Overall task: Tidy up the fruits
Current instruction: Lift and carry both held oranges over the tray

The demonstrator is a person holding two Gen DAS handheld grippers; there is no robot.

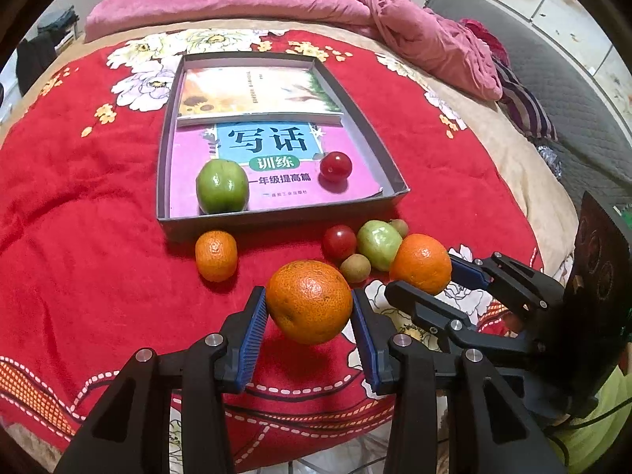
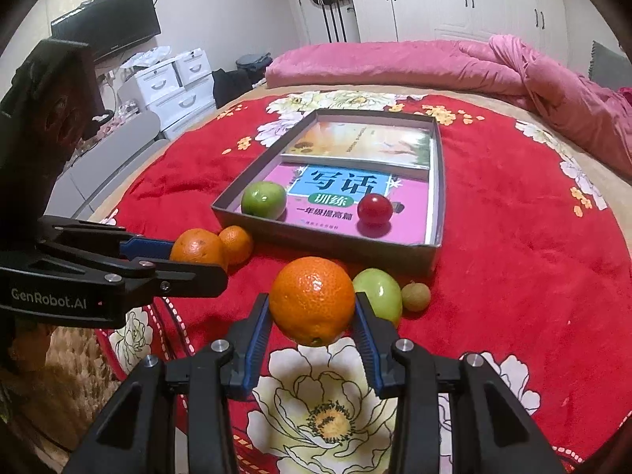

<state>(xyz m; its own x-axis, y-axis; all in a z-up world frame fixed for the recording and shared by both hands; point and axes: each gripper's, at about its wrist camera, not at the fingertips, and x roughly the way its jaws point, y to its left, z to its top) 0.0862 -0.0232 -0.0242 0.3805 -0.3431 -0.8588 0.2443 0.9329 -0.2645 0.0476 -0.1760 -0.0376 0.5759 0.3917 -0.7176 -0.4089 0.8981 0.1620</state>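
Bedroom, bed covered by a red floral blanket (image 1: 79, 205), pink quilt bunched at the far side. Left wrist view: left hand-held gripper (image 1: 310, 326) grasping a large orange (image 1: 309, 307), blue pads pressed on both sides, fruit looks clear of the blanket. Grey shallow box (image 1: 395, 181) ahead, lined with workbooks, already holding a green apple (image 1: 222, 186) and a red cherry tomato (image 1: 335, 166). Loose in front of the box: small mandarin (image 1: 216, 254), second cherry tomato (image 1: 339, 241), second green apple (image 1: 378, 244), kiwi (image 1: 355, 268), another kiwi half hidden behind. At right, right hand-held gripper (image 1: 428, 276) clamps a second orange (image 1: 420, 262).

Right wrist view: same bed, white wardrobes and drawers behind. Right gripper (image 2: 312, 316) clenched on its orange (image 2: 312, 300), apparently off the blanket. Box (image 2: 328, 243) just beyond, apple (image 2: 264, 199) and tomato (image 2: 374, 208) inside. Loose green apple (image 2: 381, 290) and kiwi (image 2: 415, 296) sit close behind the right finger. Left gripper (image 2: 189, 258) at left with its orange (image 2: 197, 249), mandarin (image 2: 236, 244) close beside it.

Step judged: carry both oranges over the near wall into the box. Do it well: lift enough to clear the wall, keep the two grippers apart, aim for bare book cover between apple and tomato, set down low before letting go since round fruit rolls on glossy covers. Watch the right finger near the loose apple.
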